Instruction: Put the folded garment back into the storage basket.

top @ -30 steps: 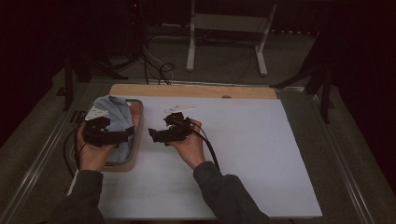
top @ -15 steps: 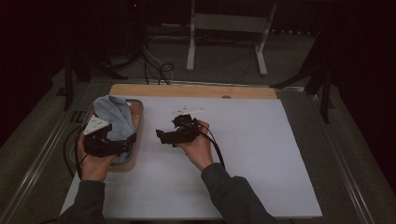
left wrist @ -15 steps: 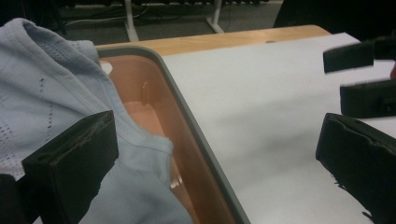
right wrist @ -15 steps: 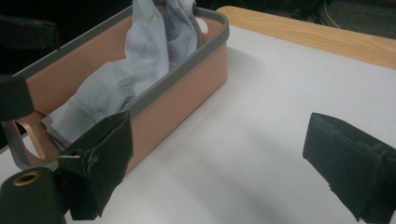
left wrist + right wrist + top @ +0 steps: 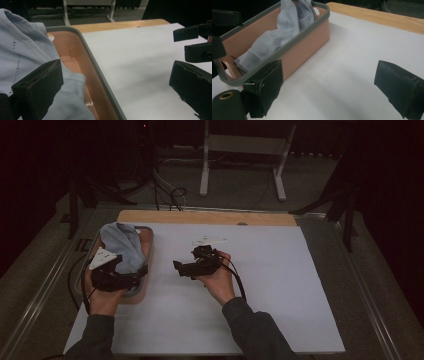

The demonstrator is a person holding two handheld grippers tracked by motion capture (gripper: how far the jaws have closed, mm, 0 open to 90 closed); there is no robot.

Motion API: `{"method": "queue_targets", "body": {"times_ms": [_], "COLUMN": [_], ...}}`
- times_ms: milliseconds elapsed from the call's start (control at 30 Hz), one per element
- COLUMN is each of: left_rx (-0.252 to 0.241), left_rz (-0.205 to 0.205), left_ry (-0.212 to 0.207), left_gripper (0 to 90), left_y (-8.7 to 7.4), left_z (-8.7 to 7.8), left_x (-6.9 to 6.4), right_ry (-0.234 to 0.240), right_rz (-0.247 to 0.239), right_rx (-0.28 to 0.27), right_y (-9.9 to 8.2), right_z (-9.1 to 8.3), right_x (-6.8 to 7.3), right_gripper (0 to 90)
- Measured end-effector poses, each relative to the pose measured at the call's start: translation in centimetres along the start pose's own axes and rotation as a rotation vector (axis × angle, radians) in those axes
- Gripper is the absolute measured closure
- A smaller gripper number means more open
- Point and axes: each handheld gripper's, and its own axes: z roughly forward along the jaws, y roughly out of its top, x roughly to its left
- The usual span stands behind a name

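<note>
high view: unmarked blue cloth [image 5: 122, 247], basket [image 5: 149, 251]

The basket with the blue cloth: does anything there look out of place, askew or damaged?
Nothing looks damaged. The light blue cloth is crumpled and heaped above the grey rim of the pink basket at its far end instead of lying flat. The basket stands level on the white table.

The person wears dark grey long sleeves [image 5: 252, 327]. Each hand holds black tongs: the left tongs [image 5: 141, 274] and the right tongs [image 5: 176, 266] each carry a pale 3-cornered plate on top, trail a black cable toward 6 o'clock, and end in 2 blocky, scuffed black pads [image 5: 395, 86].
</note>
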Motion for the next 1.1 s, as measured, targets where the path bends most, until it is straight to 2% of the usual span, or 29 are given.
{"method": "queue_targets", "body": {"times_ms": [200, 433, 733, 1033, 1100], "left_rx": [-0.017, -0.023, -0.041, -0.053, -0.055], "left_rz": [-0.005, 0.011, 0.009, -0.004, 0.004], "left_ry": [0.0, -0.013, -0.015, -0.022, -0.019], "left_gripper": [0.4, 0.4, 0.3, 0.4, 0.3], "left_y": [-0.3, -0.4, -0.4, -0.5, -0.4], "left_z": [-0.3, -0.4, -0.7, -0.9, -1.0], "left_x": [0.1, -0.1, 0.1, 0.1, -0.1], "right_ry": [0.001, -0.016, -0.035, -0.047, -0.037], "right_rz": [0.004, 0.004, 0.007, 0.006, 0.006], "right_rx": [-0.02, -0.039, -0.078, -0.101, -0.104], "right_y": [-0.5, -0.9, -1.3, -2.6, -2.9], "right_z": [-1.3, -2.7, -5.1, -7.5, -8.1], "right_x": [-0.7, -1.7, -3.0, -4.4, -4.7], "right_gripper": [8.8, 8.8, 8.7, 8.7, 8.7]}}
